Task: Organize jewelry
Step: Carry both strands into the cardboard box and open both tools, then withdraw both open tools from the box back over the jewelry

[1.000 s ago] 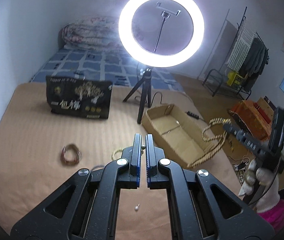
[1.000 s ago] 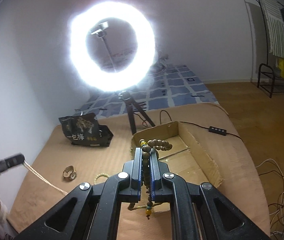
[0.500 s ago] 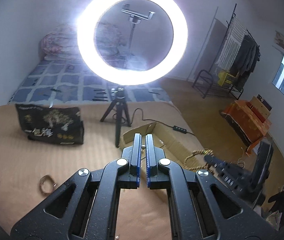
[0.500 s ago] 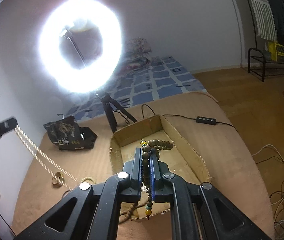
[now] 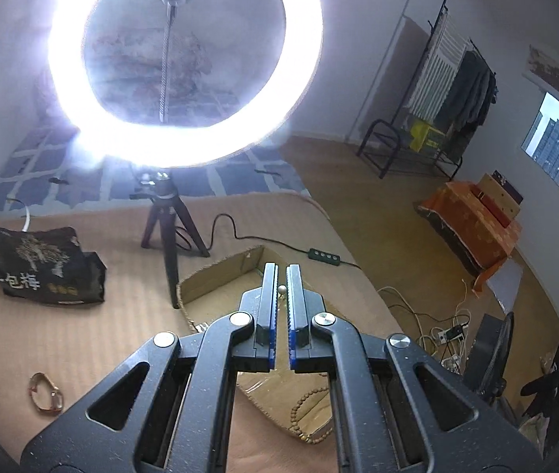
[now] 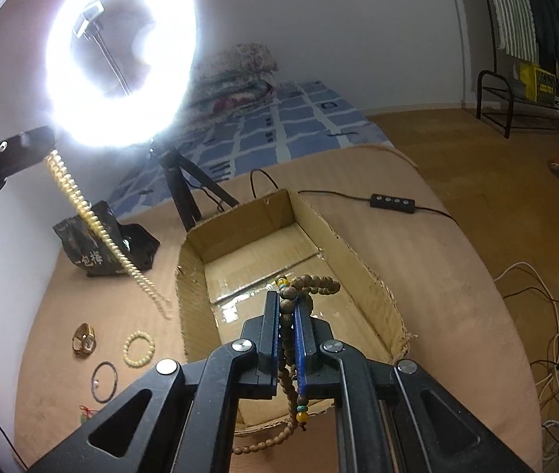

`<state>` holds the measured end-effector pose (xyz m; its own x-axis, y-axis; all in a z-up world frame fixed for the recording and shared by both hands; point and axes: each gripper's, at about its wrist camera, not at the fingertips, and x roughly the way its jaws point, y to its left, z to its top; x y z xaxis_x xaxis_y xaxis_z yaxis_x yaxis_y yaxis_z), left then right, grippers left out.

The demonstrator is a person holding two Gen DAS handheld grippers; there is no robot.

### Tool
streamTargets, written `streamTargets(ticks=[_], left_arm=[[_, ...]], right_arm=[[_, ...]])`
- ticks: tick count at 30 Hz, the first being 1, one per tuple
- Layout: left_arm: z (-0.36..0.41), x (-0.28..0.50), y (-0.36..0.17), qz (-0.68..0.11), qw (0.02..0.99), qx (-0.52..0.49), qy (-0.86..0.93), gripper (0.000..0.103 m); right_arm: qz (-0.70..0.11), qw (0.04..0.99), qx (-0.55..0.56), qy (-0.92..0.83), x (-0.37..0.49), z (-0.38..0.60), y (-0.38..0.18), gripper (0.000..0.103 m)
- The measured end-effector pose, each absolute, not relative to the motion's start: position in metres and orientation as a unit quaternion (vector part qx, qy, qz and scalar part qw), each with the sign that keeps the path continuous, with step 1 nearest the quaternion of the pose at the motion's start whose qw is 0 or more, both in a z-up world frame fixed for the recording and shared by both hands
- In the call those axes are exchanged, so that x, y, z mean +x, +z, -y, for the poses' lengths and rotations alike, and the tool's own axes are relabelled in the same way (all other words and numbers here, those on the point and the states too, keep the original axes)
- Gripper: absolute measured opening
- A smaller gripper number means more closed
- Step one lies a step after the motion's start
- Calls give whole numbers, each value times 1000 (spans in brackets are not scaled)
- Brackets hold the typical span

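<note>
My right gripper point(image 6: 288, 299) is shut on a brown wooden bead necklace point(image 6: 311, 284) and holds it over the open cardboard box point(image 6: 358, 268). Its strands hang down below the fingers. My left gripper point(image 5: 280, 272) is shut on a pale gold bead necklace point(image 6: 94, 222), of which one bead point(image 5: 280, 288) shows between the fingers. In the right wrist view that gripper point(image 6: 35, 142) is high at the left and the necklace hangs toward the box's left side. The wooden beads also show low in the left wrist view point(image 5: 303, 406).
On the tan mat left of the box lie a gold watch point(image 6: 83, 339), a pale bead bracelet point(image 6: 138, 349), a black bangle point(image 6: 104, 380) and a red cord point(image 6: 86, 412). A ring light tripod point(image 5: 167, 232), a black bag point(image 5: 35, 268) and a cable switch point(image 6: 394, 202) stand behind.
Both grippers moved forward toward the box. The left gripper rose with the gold necklace and swung right over the box. The wooden necklace now hangs over the box's inside.
</note>
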<state>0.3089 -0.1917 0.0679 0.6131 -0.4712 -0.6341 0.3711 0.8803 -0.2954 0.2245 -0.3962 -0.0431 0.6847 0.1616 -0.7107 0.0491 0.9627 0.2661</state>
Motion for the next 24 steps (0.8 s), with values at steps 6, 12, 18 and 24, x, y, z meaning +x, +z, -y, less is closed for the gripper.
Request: streamTargets(ticks=[6, 12, 18, 24], left_arm=[[206, 316, 40, -401, 883, -58, -238, 1], [205, 322, 19, -439, 865, -65, -235, 8], [196, 316, 17, -435, 869, -64, -227, 35], [186, 309, 21, -430, 873, -64, -220, 35]], right_arm=[[-407, 904, 127, 22, 226, 399, -47, 5], [-397, 906, 143, 3, 223, 407, -41, 49], [-387, 909, 156, -7, 218, 410, -33, 65], [-386, 909, 154, -13, 216, 409, -26, 68]])
